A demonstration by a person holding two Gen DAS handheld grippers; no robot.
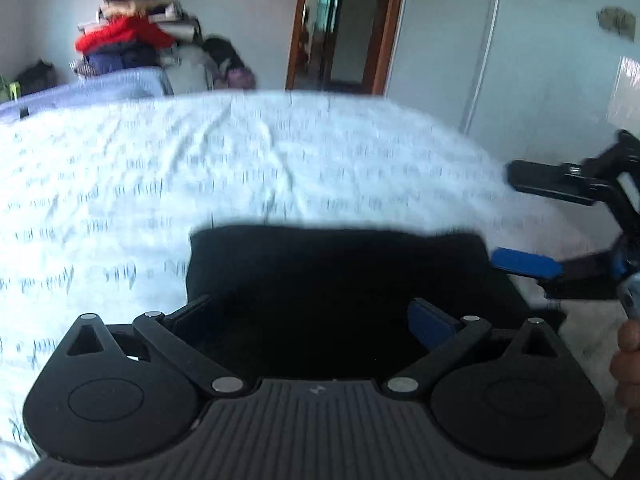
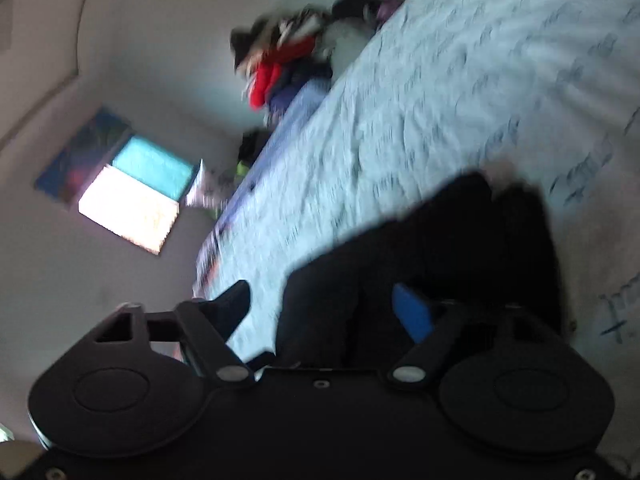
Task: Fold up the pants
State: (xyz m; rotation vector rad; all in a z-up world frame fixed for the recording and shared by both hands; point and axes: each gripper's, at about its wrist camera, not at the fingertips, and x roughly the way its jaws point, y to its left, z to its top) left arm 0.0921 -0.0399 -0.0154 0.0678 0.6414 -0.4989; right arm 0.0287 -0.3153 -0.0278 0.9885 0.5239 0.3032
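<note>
With the folded black fabric pants (image 1: 336,280) lying compact on the white printed bedsheet (image 1: 240,168), looked nearly done. Left gripper (image 1: 316,316) spread wide above them, right gripper (image 1: 520,220) spread too, pinching nothing. Could've snagged an edge pulling away, undoing the fold.

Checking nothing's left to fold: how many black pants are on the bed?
1: the folded black pants lie on the bed near its front edge. More may lie outside view.
</note>
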